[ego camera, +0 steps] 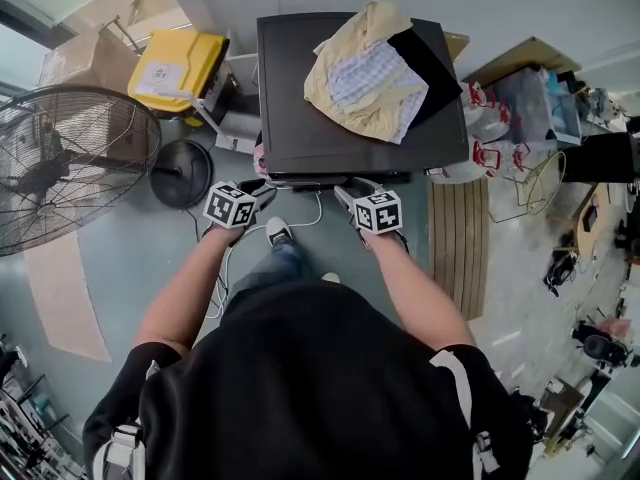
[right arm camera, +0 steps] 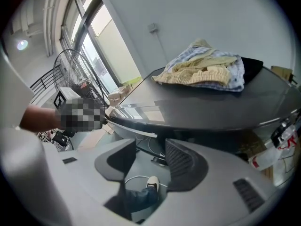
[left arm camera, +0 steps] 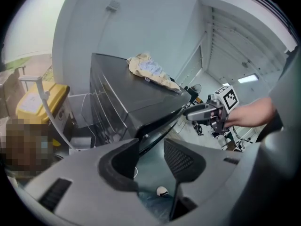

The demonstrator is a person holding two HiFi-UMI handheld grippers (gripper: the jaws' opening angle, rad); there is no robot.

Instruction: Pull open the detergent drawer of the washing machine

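Approach step: left gripper [left arm camera: 149, 158] and right gripper [right arm camera: 148, 157] at black boxy washing machine [ego camera: 300, 88] front edge, jaws apart, empty. Next: locate detergent drawer, clamp, pull.

A grey floor [ego camera: 130, 258] spreads under the left tool [ego camera: 262, 188]. To that tool's left stands a large round fan [ego camera: 62, 166]; ahead of it rises a white wall [ego camera: 500, 8]. Tall windows [right arm camera: 96, 36] admit daylight.

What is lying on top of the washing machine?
A cream garment, a blue checked cloth and a black piece partly under them lie heaped on the washing machine's lid. Anything else beneath the heap cannot be seen.
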